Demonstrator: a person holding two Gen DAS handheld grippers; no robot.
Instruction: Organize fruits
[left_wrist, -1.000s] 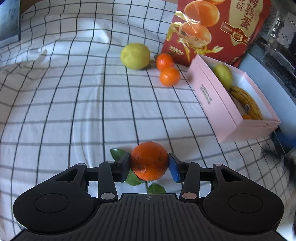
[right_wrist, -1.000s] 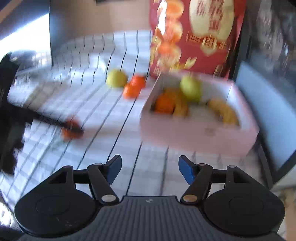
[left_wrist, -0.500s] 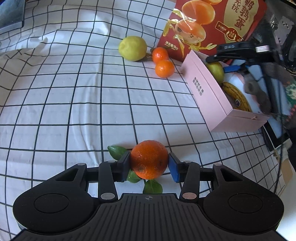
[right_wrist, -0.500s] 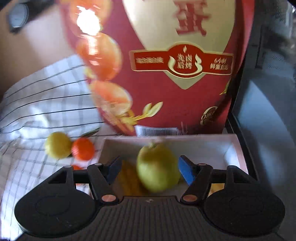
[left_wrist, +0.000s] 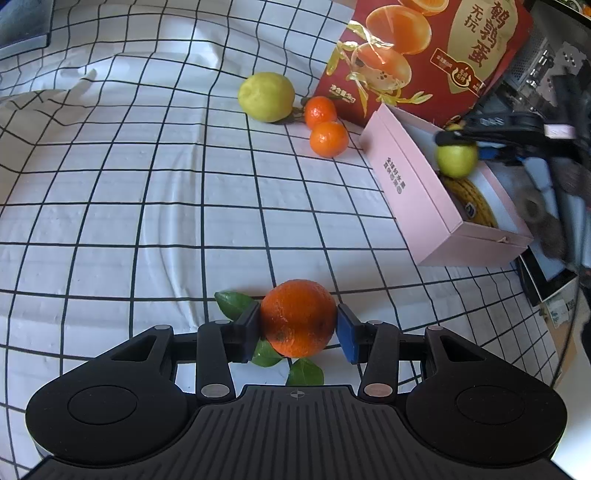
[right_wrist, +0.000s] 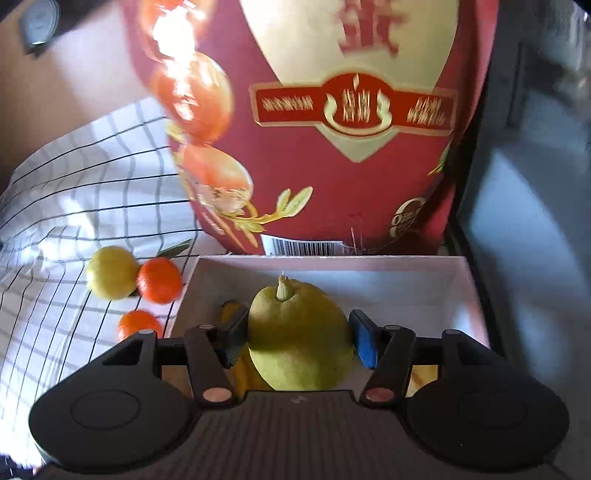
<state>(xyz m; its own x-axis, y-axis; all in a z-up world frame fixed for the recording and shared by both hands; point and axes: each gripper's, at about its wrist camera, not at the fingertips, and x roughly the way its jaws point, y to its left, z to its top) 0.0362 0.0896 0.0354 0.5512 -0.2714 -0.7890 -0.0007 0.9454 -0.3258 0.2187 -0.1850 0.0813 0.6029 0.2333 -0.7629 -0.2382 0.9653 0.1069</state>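
A large round orange with green leaves (left_wrist: 298, 318) is sitting clamped between the two pads of the left gripper (left_wrist: 298, 330), just above a white tablecloth with a black grid (left_wrist: 147, 206). The right gripper (right_wrist: 297, 341) is closing around one yellow-green pear (right_wrist: 299, 339) over an open pink rectangular cardboard box (left_wrist: 417, 192); its left pad is touching the fruit, while the blue right pad is sitting just beside it. In the box, yellow bananas (left_wrist: 469, 199) are lying; their number cannot be told. Outside it, one yellow lemon (left_wrist: 266, 96) and two small tangerines (left_wrist: 320, 110) (left_wrist: 328, 139) are resting close together on the cloth. A tall red printed carton with gold lettering (left_wrist: 424, 55) is standing behind the box. Compared with half a second ago, the pear is sitting deeper between the right gripper's pads, and the orange is being held just as before.
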